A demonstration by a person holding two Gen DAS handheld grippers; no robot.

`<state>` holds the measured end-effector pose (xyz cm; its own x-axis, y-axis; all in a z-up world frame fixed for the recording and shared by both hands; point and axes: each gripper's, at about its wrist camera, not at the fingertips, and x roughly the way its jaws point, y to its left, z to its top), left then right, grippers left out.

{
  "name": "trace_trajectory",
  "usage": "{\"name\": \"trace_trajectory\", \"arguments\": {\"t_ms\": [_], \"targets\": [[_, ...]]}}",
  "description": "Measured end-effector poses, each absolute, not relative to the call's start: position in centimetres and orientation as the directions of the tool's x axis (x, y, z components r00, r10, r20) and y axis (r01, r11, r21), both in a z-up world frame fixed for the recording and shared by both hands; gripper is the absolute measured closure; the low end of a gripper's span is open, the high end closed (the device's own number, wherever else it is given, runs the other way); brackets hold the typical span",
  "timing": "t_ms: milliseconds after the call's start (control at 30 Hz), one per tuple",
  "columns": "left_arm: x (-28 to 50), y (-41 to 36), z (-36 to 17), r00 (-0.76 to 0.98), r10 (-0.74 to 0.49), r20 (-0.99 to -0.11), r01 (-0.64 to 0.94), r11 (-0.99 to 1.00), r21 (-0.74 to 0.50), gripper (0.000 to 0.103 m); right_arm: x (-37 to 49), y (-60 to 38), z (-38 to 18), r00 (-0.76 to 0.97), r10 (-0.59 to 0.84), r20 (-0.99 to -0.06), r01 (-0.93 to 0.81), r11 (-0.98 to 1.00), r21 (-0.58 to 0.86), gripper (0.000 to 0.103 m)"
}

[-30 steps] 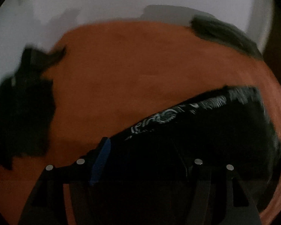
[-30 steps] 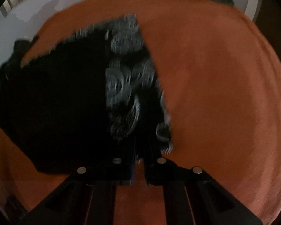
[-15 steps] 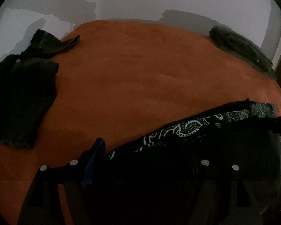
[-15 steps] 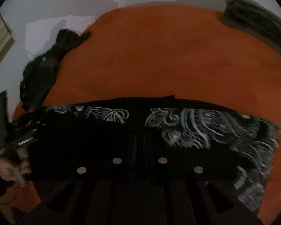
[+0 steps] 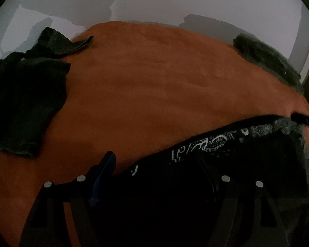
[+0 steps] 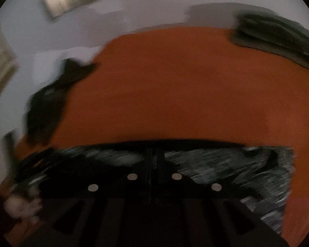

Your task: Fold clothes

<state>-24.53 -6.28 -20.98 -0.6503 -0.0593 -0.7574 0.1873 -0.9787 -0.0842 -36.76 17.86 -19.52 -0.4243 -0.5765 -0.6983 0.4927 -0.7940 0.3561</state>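
A black garment with a white paisley print (image 5: 206, 144) lies across the near part of an orange surface (image 5: 154, 78). In the left wrist view it drapes over the space between my left gripper's (image 5: 154, 173) fingers, which stand wide apart; the blue-padded left finger (image 5: 103, 177) shows, the right one is under the cloth. In the right wrist view the same garment (image 6: 226, 164) stretches across the frame, blurred. My right gripper (image 6: 154, 156) has its fingers together, pinching the garment's top edge.
A crumpled dark garment (image 5: 24, 94) lies at the left edge of the orange surface, also in the right wrist view (image 6: 49, 111). A folded dark green garment (image 5: 265, 57) sits at the far right corner. A pale wall stands behind.
The right gripper has swung round and pulled the patterned garment out into a wide band across its view. The left gripper's view has tilted up slightly, its fingers staying wide apart under the cloth.
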Motion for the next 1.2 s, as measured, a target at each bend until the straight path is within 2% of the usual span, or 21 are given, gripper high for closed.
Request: {"name": "trace_trajectory", "arguments": {"t_ms": [33,67,133,167,267,300,333,400,433,533,667,700,733,767,800,967,1000,1033,1100,1133,1200], "targets": [[-24.5,-6.4,-21.0,-0.653,-0.056,-0.755,0.191,-0.977,-0.093,0.026,-35.9,17.3,-19.4,-0.393,-0.615,-0.684,0.525,-0.760,0.382,0.091],[-24.6,-6.5,-21.0,-0.656,-0.052,-0.753,0.194,-0.976,-0.102,0.026,-34.4,16.2,-19.3,-0.346,-0.657,-0.670,0.570,-0.714,0.406,0.076],[-24.6,-6.5,-21.2,-0.656,-0.052,-0.753,0.200,-0.974,-0.106,0.026,-31.2,13.6,-20.0,-0.263,-0.682,-0.682,0.648,-0.649,0.399,0.053],[-24.5,-6.5,-21.2,-0.659,-0.055,-0.750,0.200,-0.974,-0.104,0.026,-30.1,12.4,-20.6,-0.226,-0.682,-0.696,0.678,-0.623,0.390,0.052],[-24.3,-6.0,-20.9,-0.667,-0.064,-0.742,0.194,-0.977,-0.090,0.026,-26.9,10.2,-23.3,-0.108,-0.651,-0.752,0.724,-0.570,0.390,0.052],[-24.4,-5.8,-20.9,-0.668,-0.066,-0.741,0.191,-0.978,-0.085,0.026,-27.1,10.6,-23.9,-0.128,-0.624,-0.771,0.718,-0.594,0.362,0.053],[-24.4,-5.8,-21.0,-0.669,-0.066,-0.741,0.188,-0.979,-0.082,0.026,-27.2,11.1,-24.5,-0.148,-0.597,-0.788,0.713,-0.617,0.333,0.058],[-24.3,-5.8,-21.1,-0.671,-0.059,-0.739,0.179,-0.980,-0.084,0.026,-29.3,13.4,-24.8,-0.225,-0.541,-0.810,0.648,-0.704,0.291,0.080],[-24.3,-6.0,-21.1,-0.671,-0.052,-0.740,0.178,-0.980,-0.092,0.026,-30.5,14.6,-24.7,-0.252,-0.524,-0.814,0.613,-0.737,0.285,0.094],[-24.4,-6.8,-21.3,-0.665,-0.020,-0.746,0.176,-0.976,-0.131,0.026,-35.3,20.2,-24.5,-0.392,-0.405,-0.826,0.427,-0.875,0.226,0.095],[-24.0,-8.1,-21.0,-0.686,0.053,-0.725,0.161,-0.962,-0.222,0.026,-38.4,25.7,-23.1,-0.446,-0.386,-0.807,0.304,-0.914,0.269,0.093],[-23.9,-8.5,-21.0,-0.692,0.071,-0.719,0.156,-0.957,-0.245,0.026,-38.2,26.5,-23.0,-0.442,-0.402,-0.802,0.301,-0.909,0.289,0.089],[-23.8,-8.9,-20.9,-0.697,0.090,-0.711,0.152,-0.951,-0.268,0.026,-38.1,27.2,-23.0,-0.437,-0.417,-0.797,0.298,-0.903,0.309,0.066],[-23.5,-9.3,-20.7,-0.709,0.112,-0.697,0.145,-0.943,-0.300,0.026,-37.9,27.9,-22.9,-0.433,-0.432,-0.791,0.295,-0.897,0.329,0.031],[-23.2,-9.7,-20.6,-0.721,0.136,-0.679,0.138,-0.933,-0.333,0.026,-37.8,28.7,-22.8,-0.429,-0.447,-0.785,0.291,-0.891,0.348,0.021],[-23.0,-11.1,-19.4,-0.707,0.230,-0.669,0.092,-0.908,-0.409,0.026,-38.1,30.3,-23.4,-0.383,-0.517,-0.766,0.305,-0.853,0.424,0.019],[-23.0,-11.1,-19.1,-0.703,0.228,-0.674,0.091,-0.911,-0.403,0.026,-38.1,29.6,-23.6,-0.374,-0.529,-0.762,0.327,-0.844,0.426,0.020],[-23.0,-11.1,-18.9,-0.697,0.223,-0.682,0.089,-0.916,-0.391,0.026,-38.1,28.9,-23.9,-0.366,-0.540,-0.758,0.348,-0.834,0.427,0.026],[-22.3,-10.8,-18.5,-0.692,0.217,-0.688,0.081,-0.924,-0.373,0.026,-38.3,28.7,-24.1,-0.372,-0.534,-0.760,0.369,-0.836,0.407,0.071],[-21.7,-10.5,-18.3,-0.693,0.215,-0.688,0.073,-0.929,-0.363,0.026,-37.9,28.4,-24.2,-0.378,-0.527,-0.761,0.372,-0.839,0.397,0.102],[-20.2,-9.8,-17.8,-0.694,0.203,-0.690,0.033,-0.949,-0.313,0.026,-38.3,29.4,-23.8,-0.410,-0.491,-0.769,0.355,-0.862,0.361,0.102]]}}
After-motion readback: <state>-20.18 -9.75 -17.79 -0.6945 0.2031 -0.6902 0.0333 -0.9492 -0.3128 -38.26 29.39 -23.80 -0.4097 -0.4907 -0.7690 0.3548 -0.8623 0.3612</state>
